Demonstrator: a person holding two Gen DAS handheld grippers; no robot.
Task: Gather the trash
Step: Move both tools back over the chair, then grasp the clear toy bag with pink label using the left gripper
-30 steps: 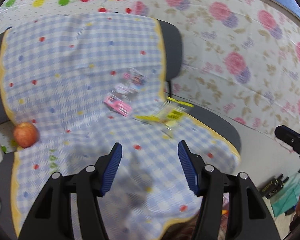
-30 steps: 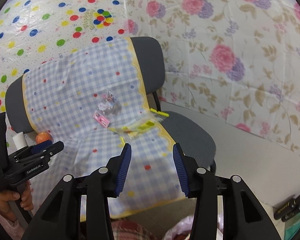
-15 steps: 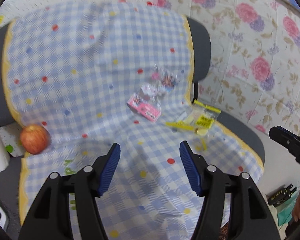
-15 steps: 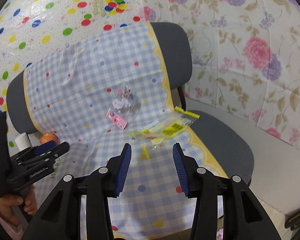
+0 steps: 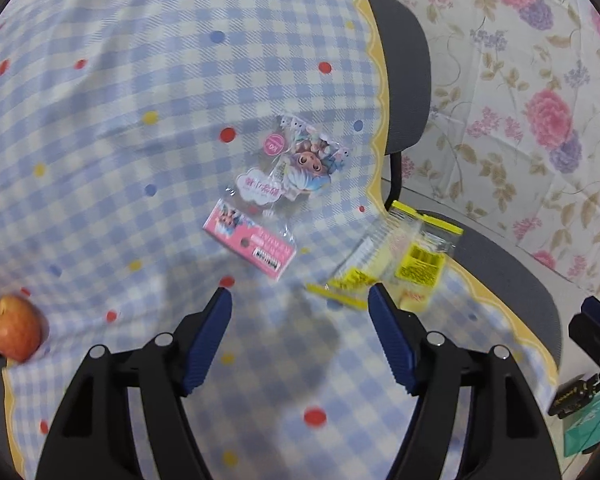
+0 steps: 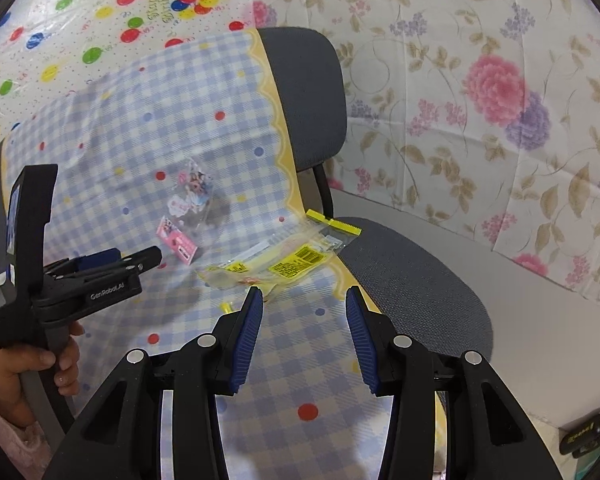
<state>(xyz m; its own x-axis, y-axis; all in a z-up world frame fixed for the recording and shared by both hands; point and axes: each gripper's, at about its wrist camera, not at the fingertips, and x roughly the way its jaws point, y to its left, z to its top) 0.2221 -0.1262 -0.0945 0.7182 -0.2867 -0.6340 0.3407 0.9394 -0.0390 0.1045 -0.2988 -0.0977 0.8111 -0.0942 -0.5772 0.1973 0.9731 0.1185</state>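
A clear wrapper with a pink card and cartoon print [image 5: 274, 200] lies on the checked cloth [image 5: 140, 120] over the chair. A clear wrapper with yellow labels [image 5: 396, 260] lies to its right at the cloth's edge. My left gripper [image 5: 300, 304] is open and empty, hovering just in front of both wrappers. My right gripper [image 6: 304, 300] is open and empty, just short of the yellow wrapper [image 6: 284, 260]. The pink wrapper [image 6: 186, 216] and the left gripper [image 6: 112, 264] also show in the right wrist view.
A red apple [image 5: 14, 328] sits at the cloth's left edge. The grey chair back [image 6: 308, 96] and seat [image 6: 412, 280] lie bare to the right. Floral and dotted sheets cover the walls behind. A black-and-yellow object [image 6: 588, 432] lies on the floor, lower right.
Both grippers have moved forward toward the chair; the wrappers appear larger and closer. Both stay open and empty.
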